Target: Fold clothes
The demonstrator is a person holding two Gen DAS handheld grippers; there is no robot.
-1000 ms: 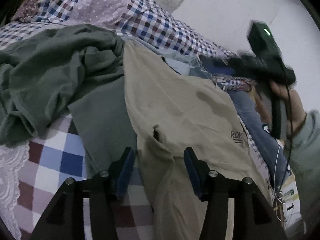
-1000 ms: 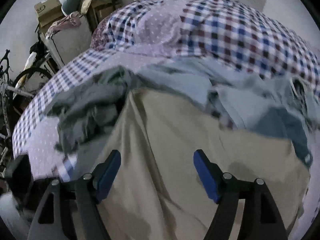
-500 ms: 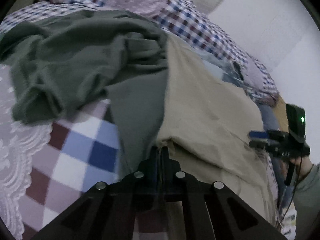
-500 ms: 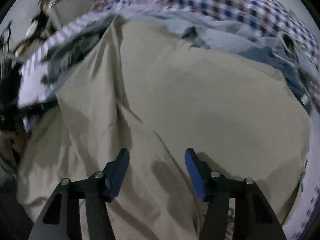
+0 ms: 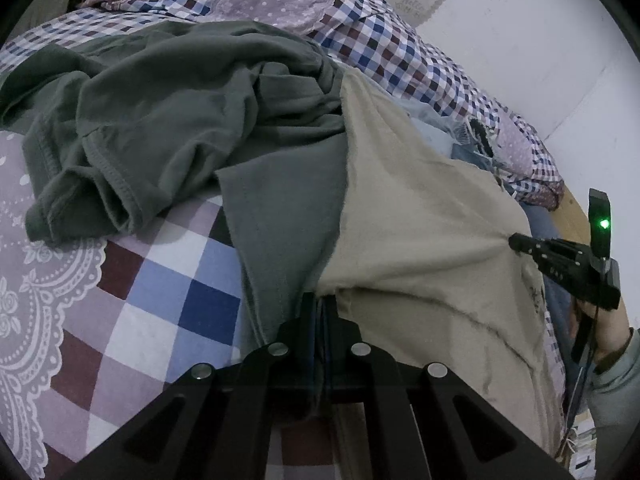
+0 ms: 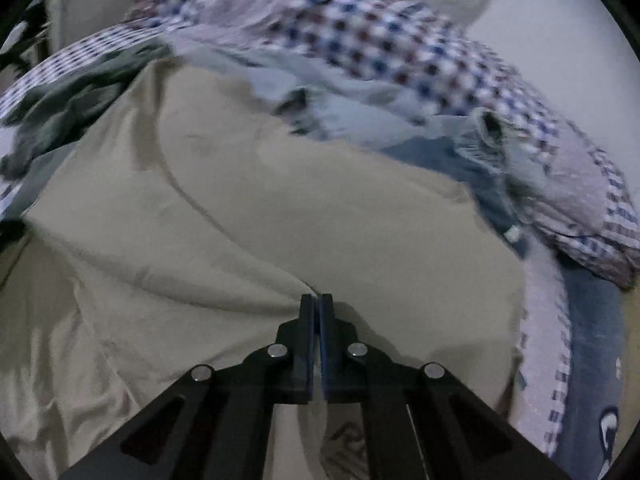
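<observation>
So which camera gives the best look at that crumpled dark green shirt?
The left wrist view: the green shirt lies sharp and nearly whole, left of the beige garment. The right wrist view shows only a blurred strip at its left edge.

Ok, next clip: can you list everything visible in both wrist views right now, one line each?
beige garment: one, beige, spread over the bed's middle, pinched at two spots
green shirt: one, dark green, crumpled left of the beige garment
grey cloth: one, grey, between green shirt and beige garment
light blue clothes: small heap, pale blue, behind the beige garment
dark blue garment: one, denim blue, right edge of bed
bedspread: one, checked, lilac lace patches, under everything
wall: white, behind bed
left gripper: black, shut on beige garment
right gripper: black, shut on beige garment
hand: one, holding the right gripper
</observation>
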